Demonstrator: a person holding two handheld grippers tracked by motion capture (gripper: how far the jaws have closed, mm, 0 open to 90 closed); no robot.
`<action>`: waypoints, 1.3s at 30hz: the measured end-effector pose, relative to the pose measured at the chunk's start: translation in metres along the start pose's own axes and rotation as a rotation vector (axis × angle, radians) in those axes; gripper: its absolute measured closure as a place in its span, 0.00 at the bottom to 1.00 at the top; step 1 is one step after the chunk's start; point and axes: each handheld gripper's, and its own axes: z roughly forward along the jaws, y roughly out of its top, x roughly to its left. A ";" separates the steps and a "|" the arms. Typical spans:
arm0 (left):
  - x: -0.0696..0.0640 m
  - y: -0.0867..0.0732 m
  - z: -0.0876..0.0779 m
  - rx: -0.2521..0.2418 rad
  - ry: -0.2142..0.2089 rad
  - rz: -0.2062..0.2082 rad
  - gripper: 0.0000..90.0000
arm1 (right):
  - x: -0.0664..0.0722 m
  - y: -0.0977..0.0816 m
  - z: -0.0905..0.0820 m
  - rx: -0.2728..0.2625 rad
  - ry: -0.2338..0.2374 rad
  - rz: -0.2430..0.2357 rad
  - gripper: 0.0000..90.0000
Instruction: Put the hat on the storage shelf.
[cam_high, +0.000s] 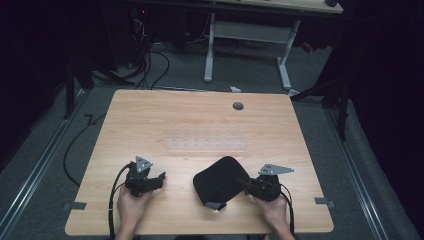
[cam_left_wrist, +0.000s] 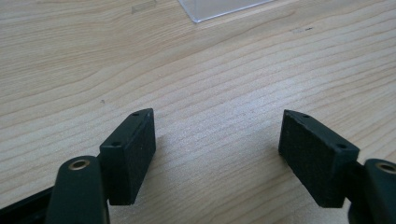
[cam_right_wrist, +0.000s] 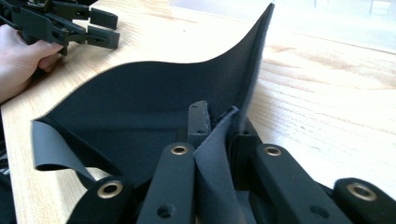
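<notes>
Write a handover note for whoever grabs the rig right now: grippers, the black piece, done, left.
Right gripper: shut on the near edge of the black fabric piece, which curls up off the table.
Left gripper: open, empty, resting over bare wood to the left of the fabric.
Clear plastic sheet lies flat mid-table, untouched.
Done: fabric gripped on one side.
Left: probably a second grip with the left gripper, then handling the fabric.

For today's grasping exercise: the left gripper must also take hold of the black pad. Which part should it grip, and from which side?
Probably the black pad's thin near-left edge, approached from the left across the table. The right gripper already pinches its right edge, lifting it; the left gripper sits open beside the free, thin, floppy side.
</notes>
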 end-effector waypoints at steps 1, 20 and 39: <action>0.000 0.000 0.000 0.002 -0.002 0.000 0.30 | 0.003 0.002 -0.003 -0.006 -0.004 -0.007 0.93; -0.013 0.001 -0.012 -0.010 -0.041 0.062 0.39 | 0.009 0.017 -0.030 -0.029 -0.054 0.052 0.93; -0.073 0.003 -0.045 0.028 -0.378 0.106 0.31 | 0.007 0.030 -0.040 -0.064 0.000 0.120 0.93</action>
